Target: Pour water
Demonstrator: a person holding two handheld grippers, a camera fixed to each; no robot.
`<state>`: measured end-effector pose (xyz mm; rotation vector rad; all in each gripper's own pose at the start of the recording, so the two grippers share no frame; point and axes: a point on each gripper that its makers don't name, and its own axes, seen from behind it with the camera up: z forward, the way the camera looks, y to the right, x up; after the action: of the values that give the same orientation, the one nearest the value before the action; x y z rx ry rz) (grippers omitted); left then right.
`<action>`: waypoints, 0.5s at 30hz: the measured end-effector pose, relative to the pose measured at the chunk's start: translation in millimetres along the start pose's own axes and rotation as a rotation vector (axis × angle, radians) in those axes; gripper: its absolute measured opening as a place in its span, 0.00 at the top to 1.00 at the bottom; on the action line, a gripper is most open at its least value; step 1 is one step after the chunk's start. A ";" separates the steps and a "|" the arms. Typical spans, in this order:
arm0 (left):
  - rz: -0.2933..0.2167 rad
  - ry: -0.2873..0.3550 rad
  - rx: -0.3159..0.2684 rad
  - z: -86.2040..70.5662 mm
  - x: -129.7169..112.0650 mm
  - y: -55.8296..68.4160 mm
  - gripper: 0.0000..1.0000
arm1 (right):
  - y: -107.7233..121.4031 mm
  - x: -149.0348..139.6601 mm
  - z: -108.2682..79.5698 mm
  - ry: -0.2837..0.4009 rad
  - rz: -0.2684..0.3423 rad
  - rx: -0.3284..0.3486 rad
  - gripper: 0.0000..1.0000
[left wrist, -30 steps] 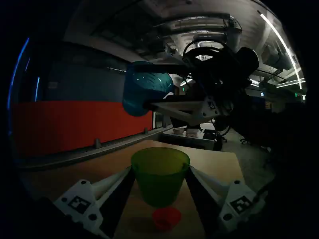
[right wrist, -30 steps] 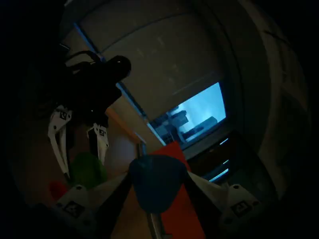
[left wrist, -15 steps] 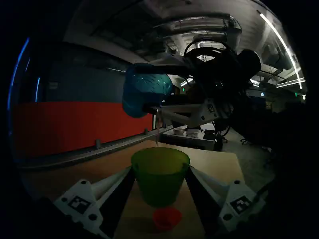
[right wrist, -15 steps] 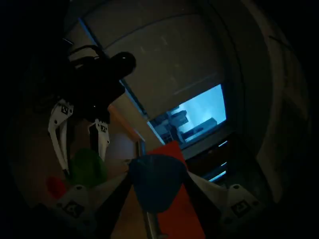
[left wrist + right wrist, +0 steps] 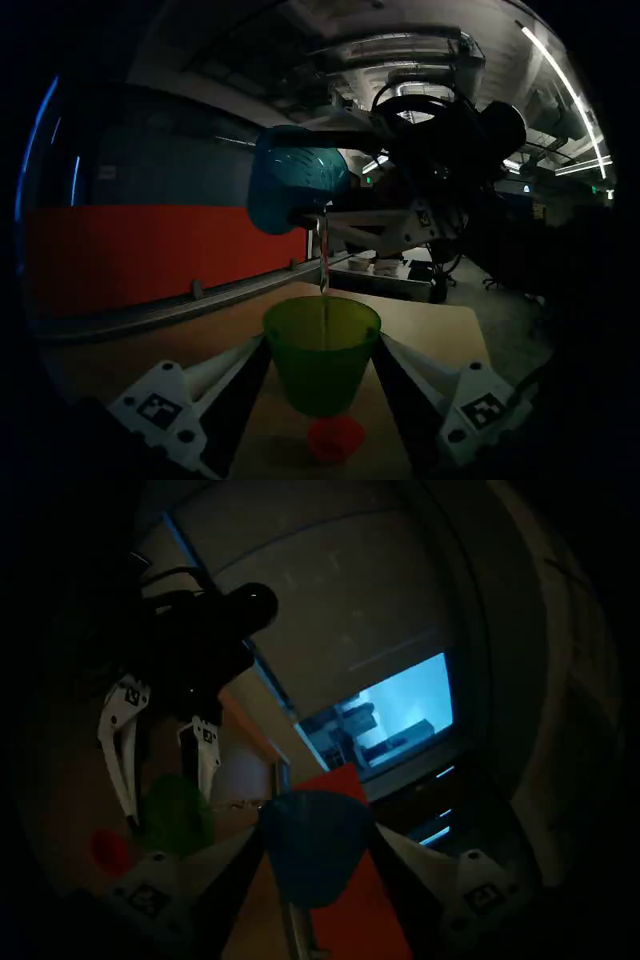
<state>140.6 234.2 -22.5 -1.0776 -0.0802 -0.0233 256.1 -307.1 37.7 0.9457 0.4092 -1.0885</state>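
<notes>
The only markings to be made out are black-and-white square markers on the fingers of the tools; they carry no readable words.

The bench is a pale tan board with a low rail along its far edge. Behind it runs a red wall panel under a dark upper wall. The room is dim, with exposed ducts overhead and long light strips. The right gripper view is tipped and shows a bright pale-blue pane.

The left tool is set narrow, both fingers pressing on the sides of an upright green cup over the bench. I cannot tell whether its base rests there. A small red cap lies on the bench just in front of it.

The right tool is closed on a blue cup, one finger on each side. It holds the cup tilted, above the green cup and apart from it. A thin stream of water falls from the blue cup's lower rim into the green cup's open mouth.
</notes>
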 end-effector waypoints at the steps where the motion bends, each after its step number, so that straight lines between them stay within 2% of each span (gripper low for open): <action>1: 0.000 0.000 0.000 0.0 0.2 0.0 0.15 | 0.1 -0.2 0.0 -0.001 -0.001 0.001 0.06; 15: 0.002 -0.001 -0.002 1.3 0.3 2.0 0.15 | 4.8 -0.6 -1.1 -0.001 -0.022 -0.008 0.06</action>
<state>140.9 236.3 -23.6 -1.0796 -0.0800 -0.0207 260.3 -305.2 39.7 0.9352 0.4242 -1.1062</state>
